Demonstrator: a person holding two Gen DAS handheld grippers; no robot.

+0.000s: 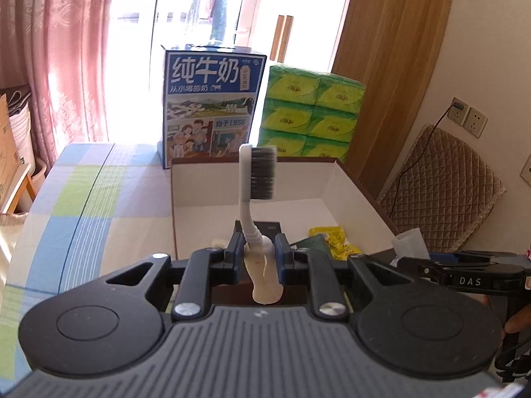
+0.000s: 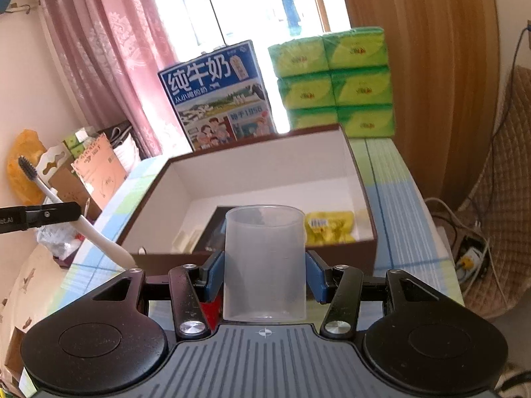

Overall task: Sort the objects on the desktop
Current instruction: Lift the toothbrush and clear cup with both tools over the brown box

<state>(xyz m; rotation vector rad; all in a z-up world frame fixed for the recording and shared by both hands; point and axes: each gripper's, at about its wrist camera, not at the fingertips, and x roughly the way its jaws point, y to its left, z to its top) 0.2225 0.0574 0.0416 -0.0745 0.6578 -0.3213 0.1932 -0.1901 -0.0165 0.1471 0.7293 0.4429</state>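
We've got left claw [image 1: 258, 253] clamped on toothbrush [image 1: 257, 199], right claw [image 2: 264, 277] clamped on cup [image 2: 264, 262]; box [image 2: 361, 179] ahead of both.

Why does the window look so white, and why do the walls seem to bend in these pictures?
Left wrist view: daylight overexposes the window behind the milk carton, and the fisheye lens bows the wooden door frame. Right wrist view: the same glare, the frame curves too, and the tissue packs look slightly blurred.

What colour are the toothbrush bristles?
Dark grey bristles on a white toothbrush, clearest in the left wrist view.
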